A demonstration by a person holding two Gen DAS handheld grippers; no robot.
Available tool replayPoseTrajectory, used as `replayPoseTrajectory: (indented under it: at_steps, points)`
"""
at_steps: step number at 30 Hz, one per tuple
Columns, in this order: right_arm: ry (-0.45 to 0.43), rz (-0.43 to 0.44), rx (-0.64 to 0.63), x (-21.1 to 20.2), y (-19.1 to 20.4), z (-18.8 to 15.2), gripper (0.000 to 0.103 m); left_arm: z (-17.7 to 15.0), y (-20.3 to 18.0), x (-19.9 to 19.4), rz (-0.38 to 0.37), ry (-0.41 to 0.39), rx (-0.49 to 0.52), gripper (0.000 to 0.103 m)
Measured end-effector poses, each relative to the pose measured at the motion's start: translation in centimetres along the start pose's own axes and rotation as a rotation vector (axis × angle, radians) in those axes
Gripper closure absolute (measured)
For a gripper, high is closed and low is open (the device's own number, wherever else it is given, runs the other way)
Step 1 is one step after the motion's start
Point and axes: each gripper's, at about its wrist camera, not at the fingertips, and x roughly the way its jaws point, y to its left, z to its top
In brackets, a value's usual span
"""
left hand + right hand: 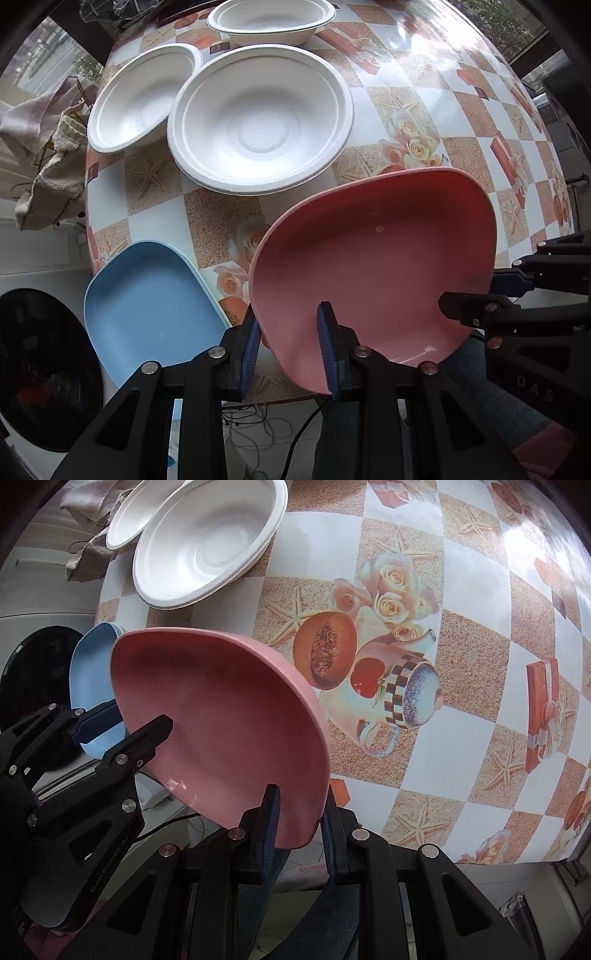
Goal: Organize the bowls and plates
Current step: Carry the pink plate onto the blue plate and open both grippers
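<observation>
- Left wrist view: the left gripper (288,347) is clenched on the near rim of the pink plate (373,266), one pad under the edge and one inside the well; the right gripper (476,291) comes in from the right side and pinches the opposite rim. The plate hangs tilted above the near edge of the table (424,103), touching nothing else.
- It looks like stiff, light plastic with a smooth, probably slippery surface (a rim pinch is the only sensible hold), so two grips on opposite edges should keep it from swinging.
- Just left lies the blue plate (147,302), overhanging the table edge, the likely place to stack. Beyond it sit three white bowls: a large white bowl (258,122), one behind it at left (136,99), a third farther back (271,18). Crumpled cloths (51,158) hang off to the left.
- Right wrist view: the right gripper (297,823) grips the pink plate (221,716) at its lower rim; the left gripper (122,731) holds the far edge. The blue plate (92,668) shows behind it, nothing between them.
</observation>
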Motion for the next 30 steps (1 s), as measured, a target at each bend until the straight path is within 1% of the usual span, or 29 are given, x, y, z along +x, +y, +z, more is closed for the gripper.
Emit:
replayPoseTrajectory:
  at_steps: [4, 6, 8, 10, 11, 17, 22, 25, 26, 30]
  points:
    - [-0.016, -0.004, -0.058, -1.4, 2.6, 1.7, 0.079, -1.2, 3.0, -1.8, 0.015, -0.019, -0.057, 0.071]
    - [-0.019, -0.004, -0.084, -1.9, 4.0, 2.8, 0.079, -1.5, 3.9, -1.8, 0.027, -0.028, -0.087, 0.071]
    - [-0.02, -0.002, -0.113, -2.3, 5.7, 3.7, 0.079, -0.6, 3.8, -1.2, 0.037, -0.034, -0.117, 0.071]
    - [-0.019, -0.001, -0.146, -2.2, 7.5, 4.5, 0.079, -0.5, 4.8, -1.1, 0.051, -0.036, -0.143, 0.071]
    - [-0.017, -0.001, -0.164, -2.1, 8.4, 5.0, 0.079, 0.2, 4.6, -0.5, 0.057, -0.033, -0.156, 0.071]
    - [-0.001, -0.009, -0.265, -1.7, 13.0, 7.1, 0.079, -0.9, 7.1, 0.6, 0.078, -0.014, -0.242, 0.071]
    - [0.018, 0.008, -0.3, -1.2, 14.7, 8.1, 0.079, -2.1, 9.0, 1.0, 0.107, -0.001, -0.281, 0.071]
    - [0.035, 0.019, -0.309, -0.5, 16.8, 8.9, 0.079, -2.4, 9.9, 1.2, 0.108, 0.007, -0.301, 0.071]
    - [0.038, 0.022, -0.312, -0.8, 16.8, 8.1, 0.079, -2.5, 10.1, 1.4, 0.109, 0.008, -0.306, 0.071]
    - [0.04, 0.022, -0.316, -0.9, 16.0, 9.1, 0.079, -2.2, 10.8, 2.1, 0.117, 0.009, -0.317, 0.071]
